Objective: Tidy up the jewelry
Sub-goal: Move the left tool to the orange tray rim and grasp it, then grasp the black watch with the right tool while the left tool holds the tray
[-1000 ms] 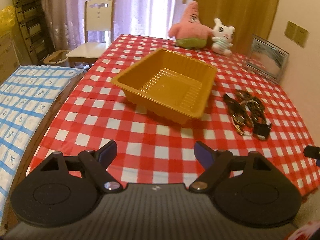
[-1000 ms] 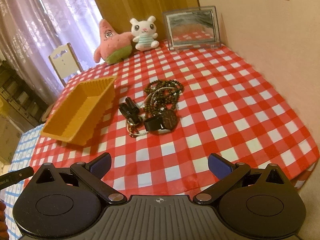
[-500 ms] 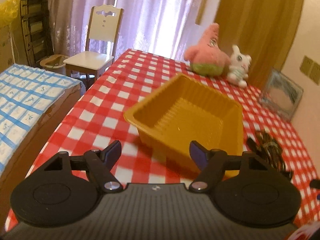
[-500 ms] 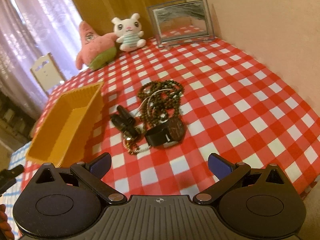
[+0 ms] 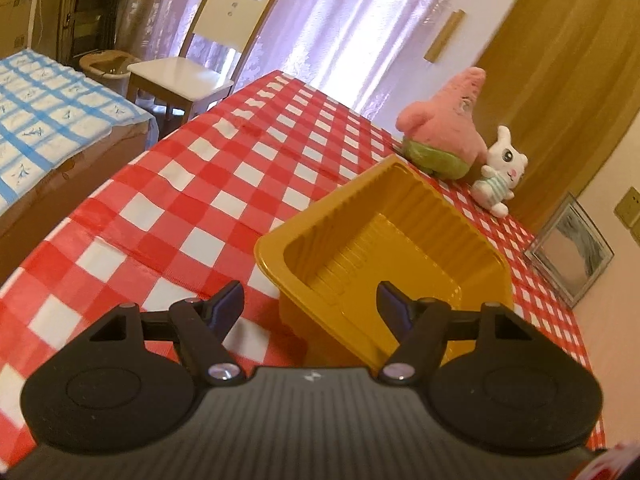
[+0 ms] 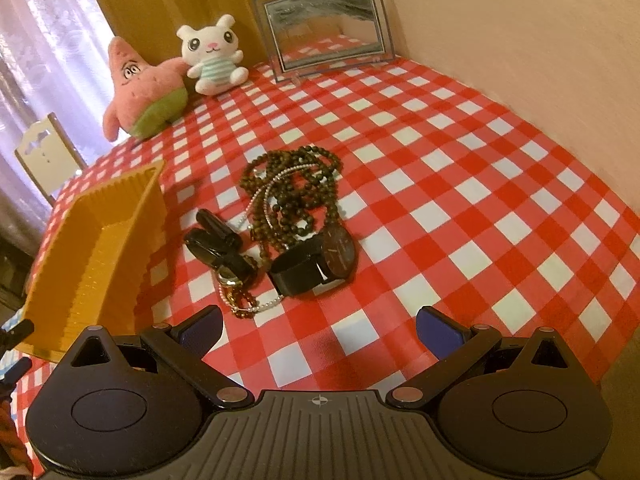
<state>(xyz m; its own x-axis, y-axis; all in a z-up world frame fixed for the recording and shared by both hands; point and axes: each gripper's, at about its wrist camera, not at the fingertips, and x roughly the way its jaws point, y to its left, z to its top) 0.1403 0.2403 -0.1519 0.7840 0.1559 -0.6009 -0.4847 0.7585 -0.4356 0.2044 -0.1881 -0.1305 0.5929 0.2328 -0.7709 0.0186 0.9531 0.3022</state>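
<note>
Closer now, the left hand-held gripper, jaws just narrowing yet open and empty, straddles the tray rim; the right hand-held gripper gapes; jewelry lies unsorted on the worktop.

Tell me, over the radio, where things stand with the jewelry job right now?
Left tool open, jaws just been closing, straddling yellow tray corner. Right tool open, empty, short of jewelry pile. Tray empty. Nothing blocking.

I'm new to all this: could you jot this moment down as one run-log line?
left gripper: open, closing around yellow tray corner | right gripper: open, empty, facing watch and beads | tray: empty
</note>
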